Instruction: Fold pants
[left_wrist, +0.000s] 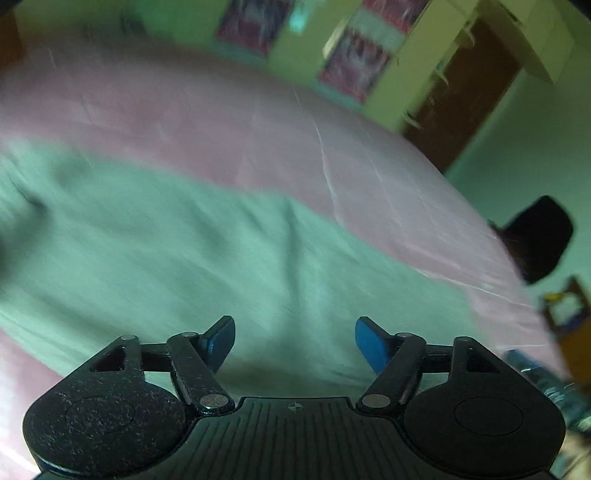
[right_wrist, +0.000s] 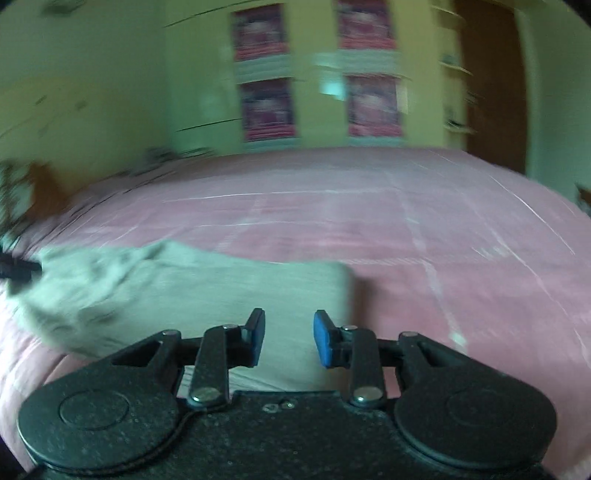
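Pale grey-green pants (left_wrist: 192, 236) lie spread on a pink bed sheet (left_wrist: 229, 122). My left gripper (left_wrist: 294, 343) is open and empty, hovering just above the cloth. In the right wrist view the pants (right_wrist: 207, 295) lie on the sheet (right_wrist: 424, 229), bunched at the left, with a straight edge at the right. My right gripper (right_wrist: 289, 338) is open and empty above the pants near that right edge. Both views are blurred by motion.
Green wall with pink-curtained windows (right_wrist: 373, 107) stands beyond the bed. A brown door (left_wrist: 465, 96) is at the far right. A dark chair (left_wrist: 539, 240) and a wooden stand (left_wrist: 569, 325) sit past the bed's right edge.
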